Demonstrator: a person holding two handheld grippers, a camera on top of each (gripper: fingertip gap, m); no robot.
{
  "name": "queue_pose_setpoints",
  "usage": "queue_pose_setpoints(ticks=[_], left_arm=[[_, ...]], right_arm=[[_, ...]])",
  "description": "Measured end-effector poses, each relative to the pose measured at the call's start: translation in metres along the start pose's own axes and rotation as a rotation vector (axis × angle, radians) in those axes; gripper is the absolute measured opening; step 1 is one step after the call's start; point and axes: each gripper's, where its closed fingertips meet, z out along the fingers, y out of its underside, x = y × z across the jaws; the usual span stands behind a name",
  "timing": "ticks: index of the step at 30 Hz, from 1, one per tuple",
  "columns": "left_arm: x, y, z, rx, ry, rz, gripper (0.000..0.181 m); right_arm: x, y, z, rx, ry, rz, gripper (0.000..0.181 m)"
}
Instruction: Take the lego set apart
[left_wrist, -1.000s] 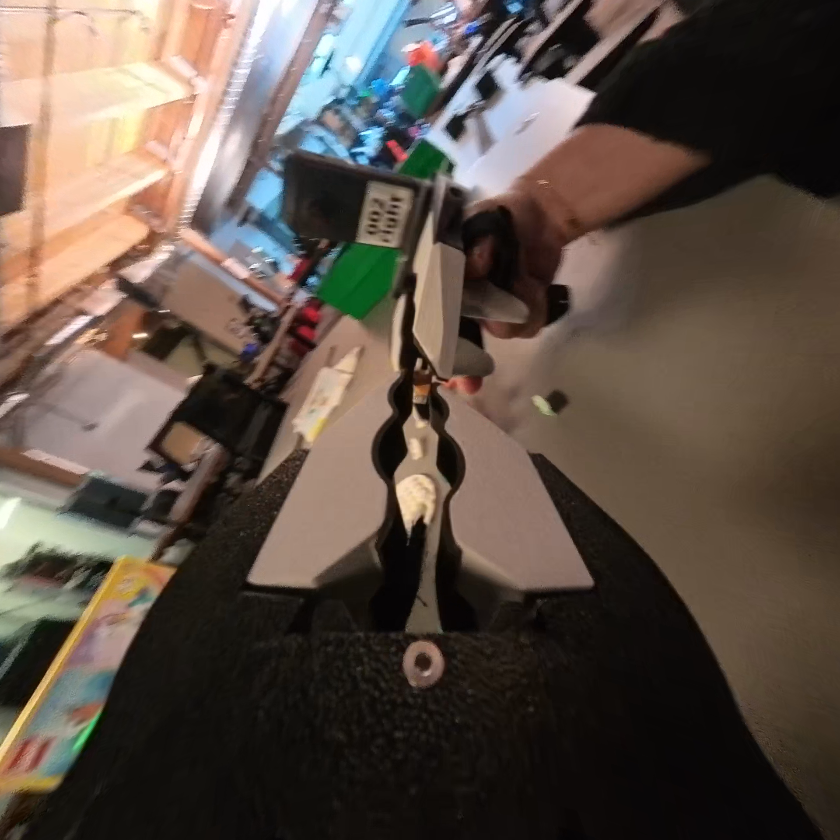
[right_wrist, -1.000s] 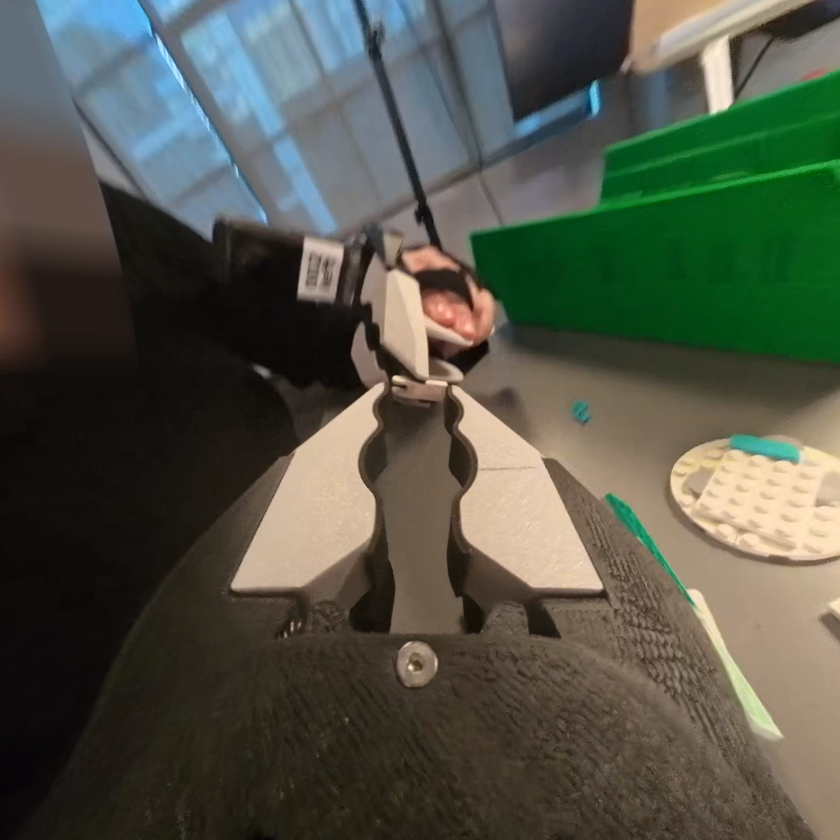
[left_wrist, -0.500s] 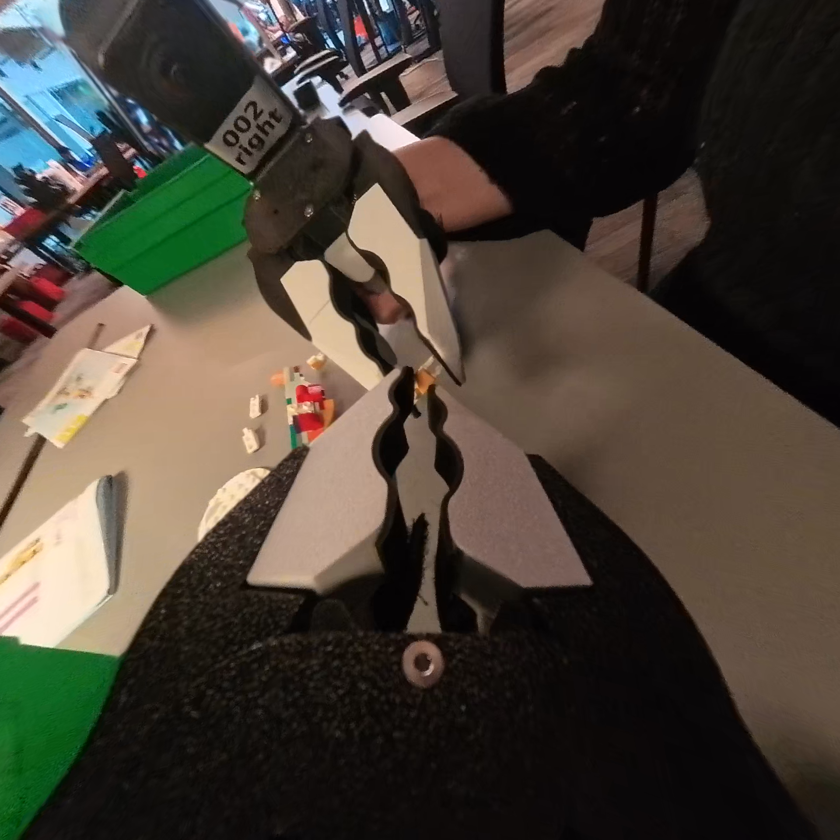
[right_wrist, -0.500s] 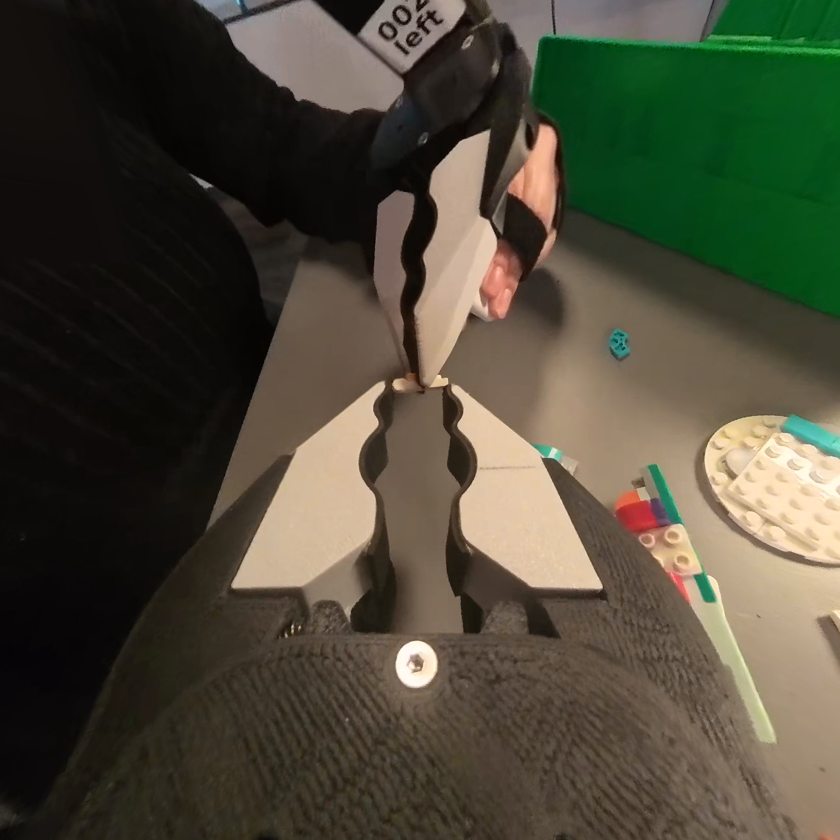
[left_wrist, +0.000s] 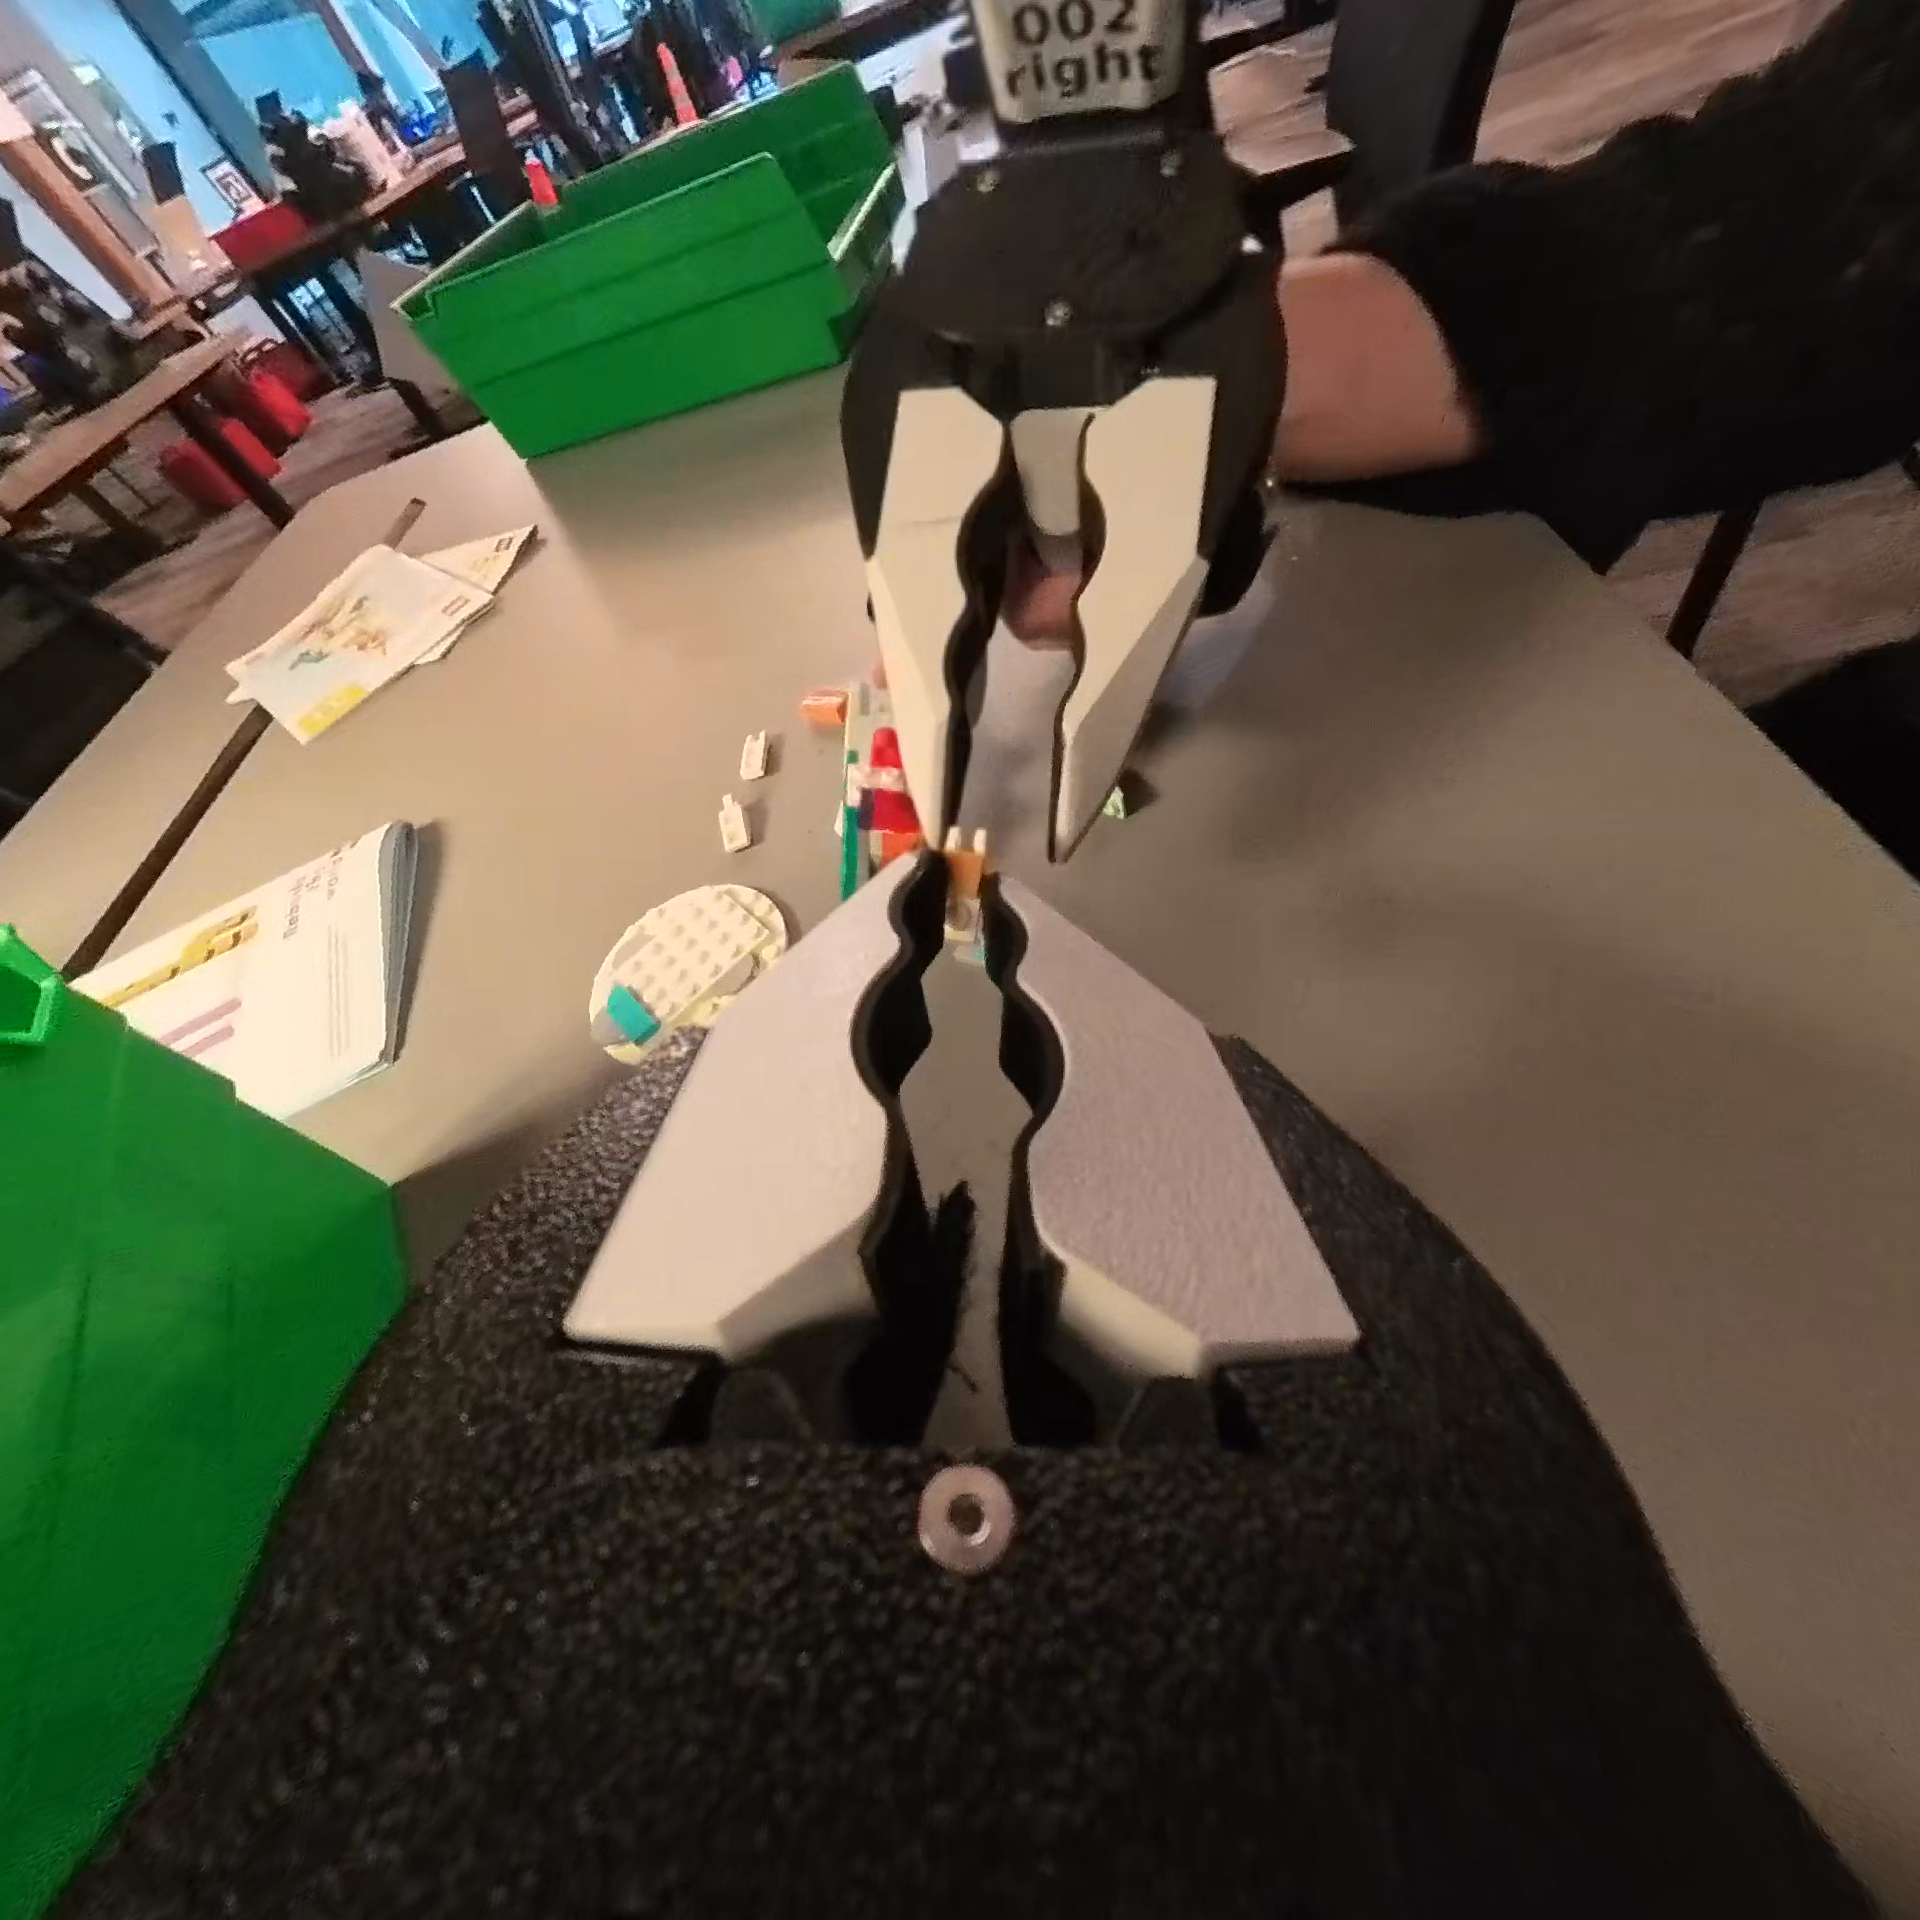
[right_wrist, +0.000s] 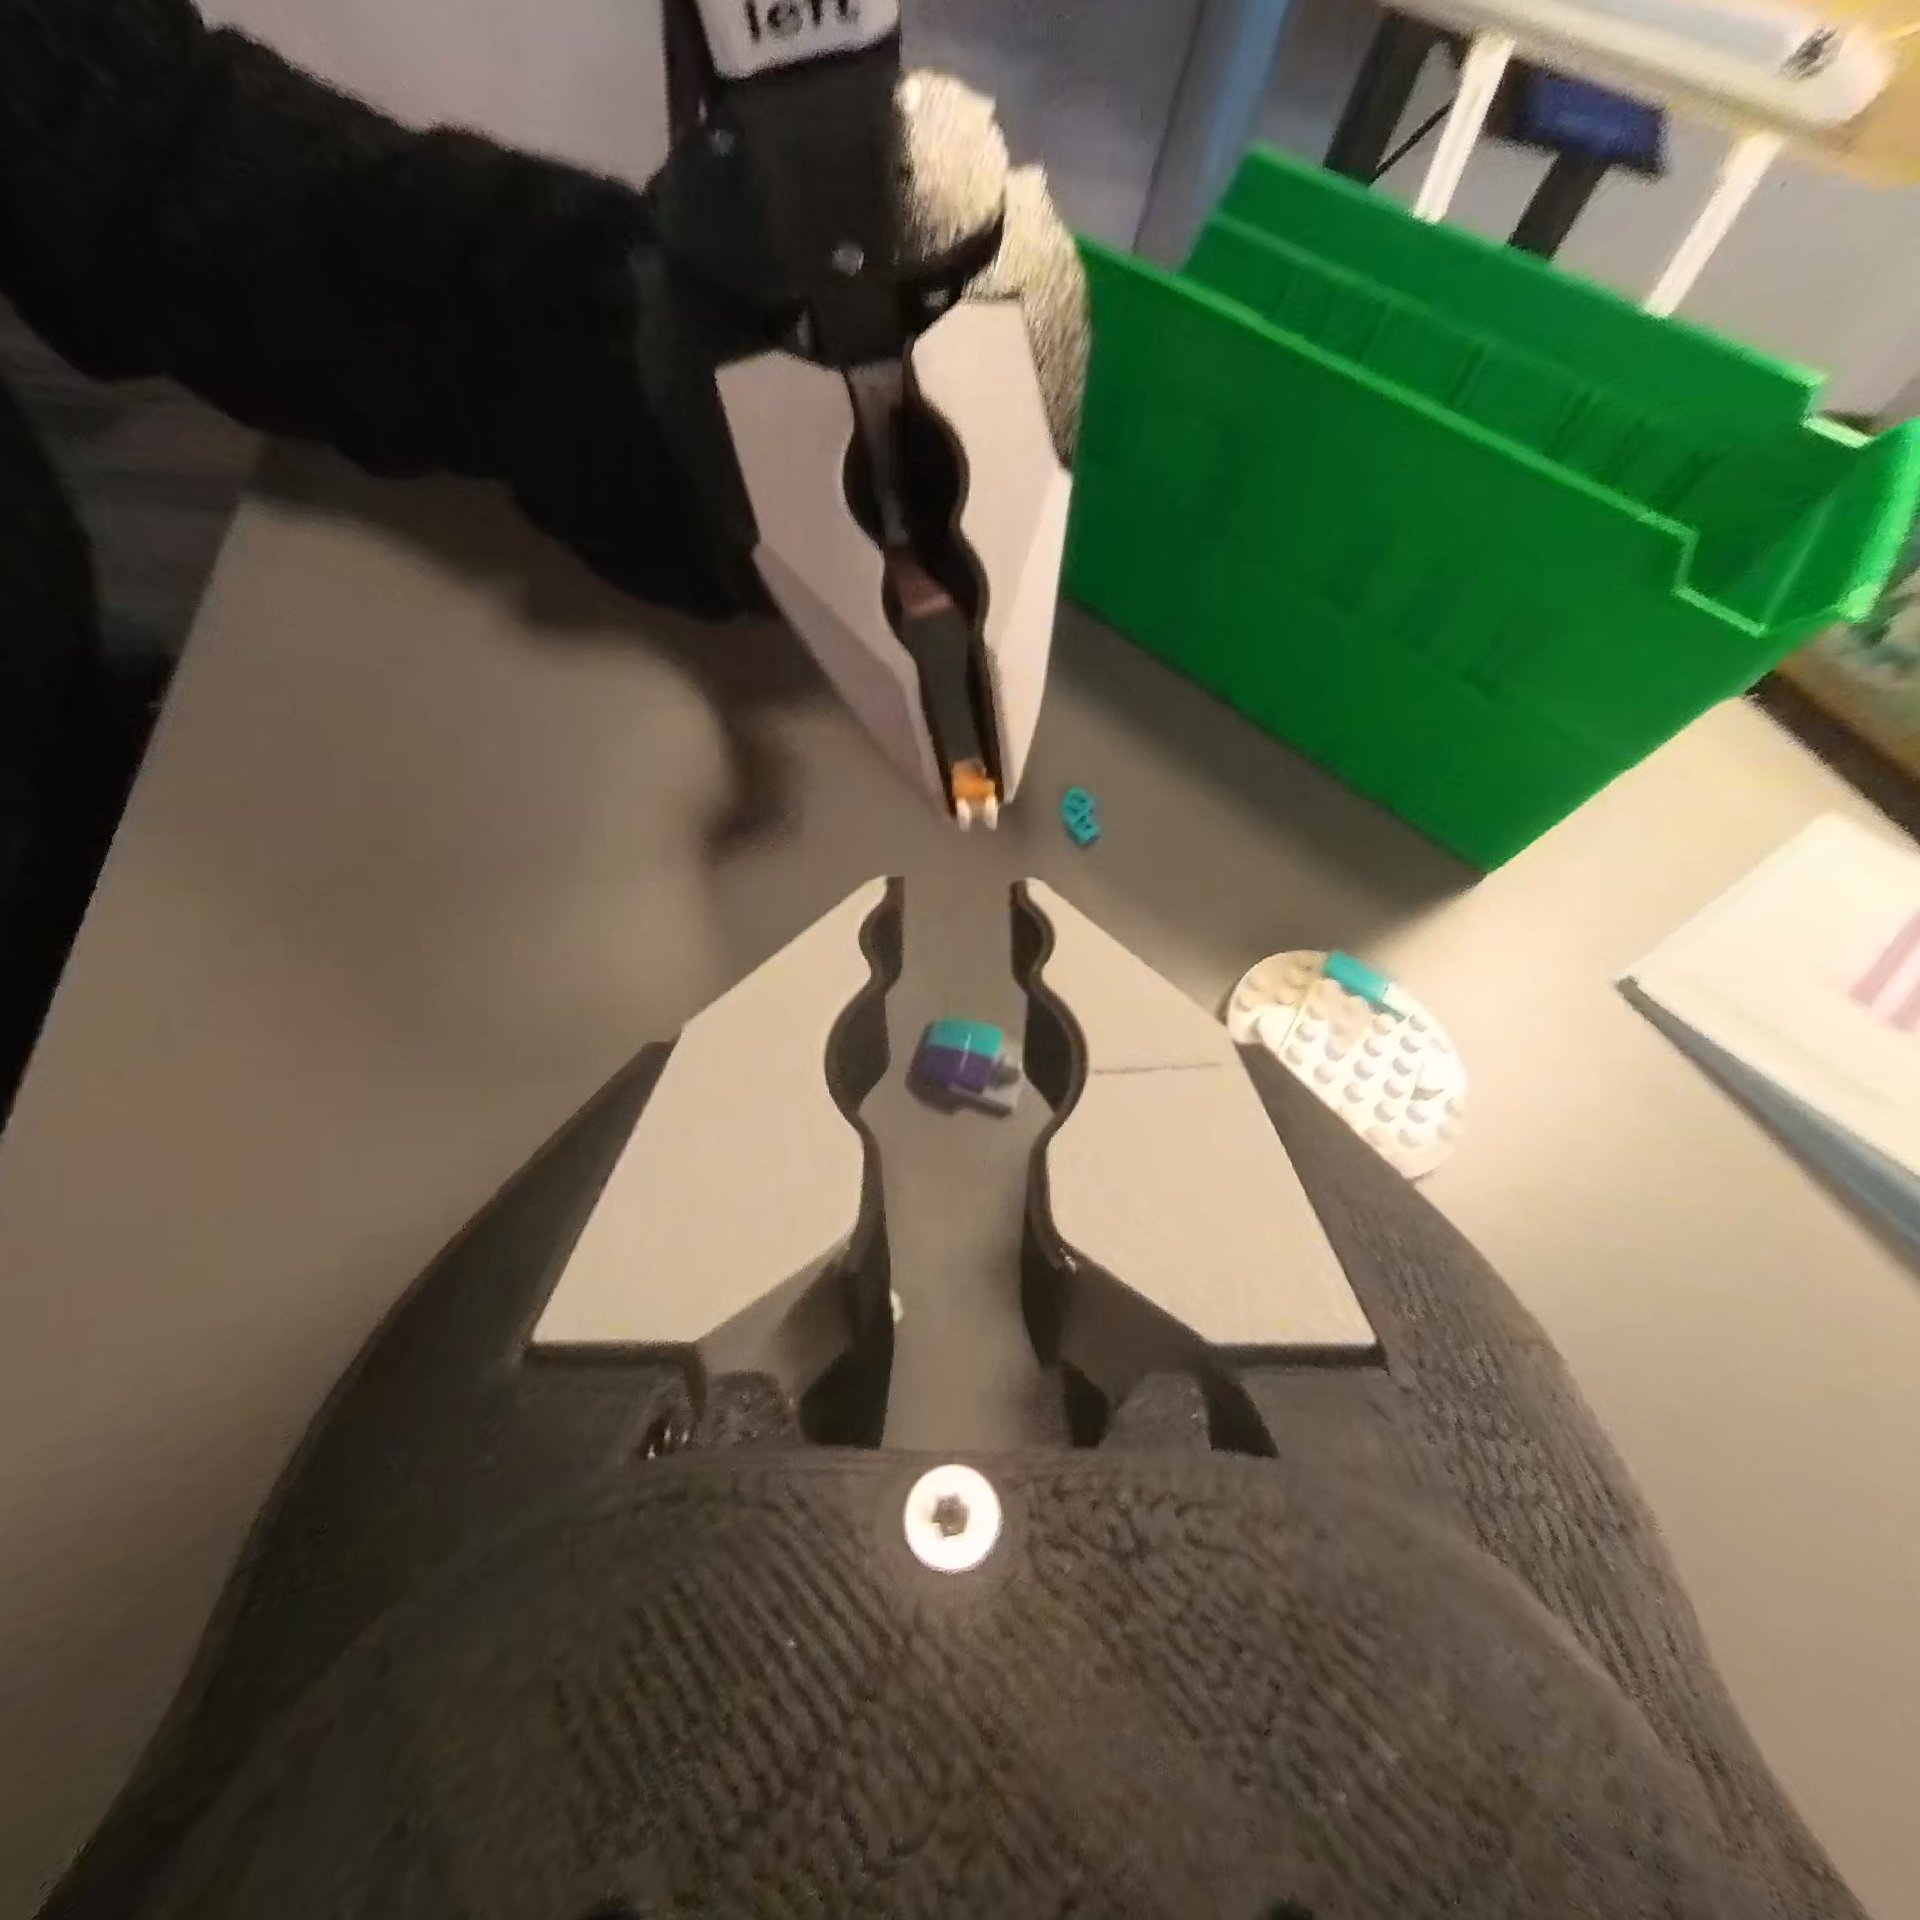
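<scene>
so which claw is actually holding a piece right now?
The left claw: shut on a small orange-and-white piece pinched at its tips. The right claw is open and empty, its tips just short of that piece.

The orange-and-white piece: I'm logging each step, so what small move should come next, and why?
Probably close the right gripper on the white tip of the orange-and-white piece and pull. The left gripper pinches it, and the right one is open, empty, just short of it.

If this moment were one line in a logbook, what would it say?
left gripper: shut on small orange-and-white piece | right gripper: jaws open, empty | purple-teal piece: on table below right gripper
</scene>
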Motion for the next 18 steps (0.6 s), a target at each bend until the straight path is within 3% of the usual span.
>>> queue_pose_setpoints(ticks=[8, 18], left_arm=[[-0.011, -0.005, 0.000, -0.013, -0.158, 0.196, 0.005], [0.001, -0.004, 0.004, 0.007, -0.061, 0.119, 0.006]], right_arm=[[0.011, -0.018, 0.000, 0.131, -0.027, 0.315, 0.013], [0.001, -0.013, 0.002, 0.062, 0.011, 0.060, 0.006]])
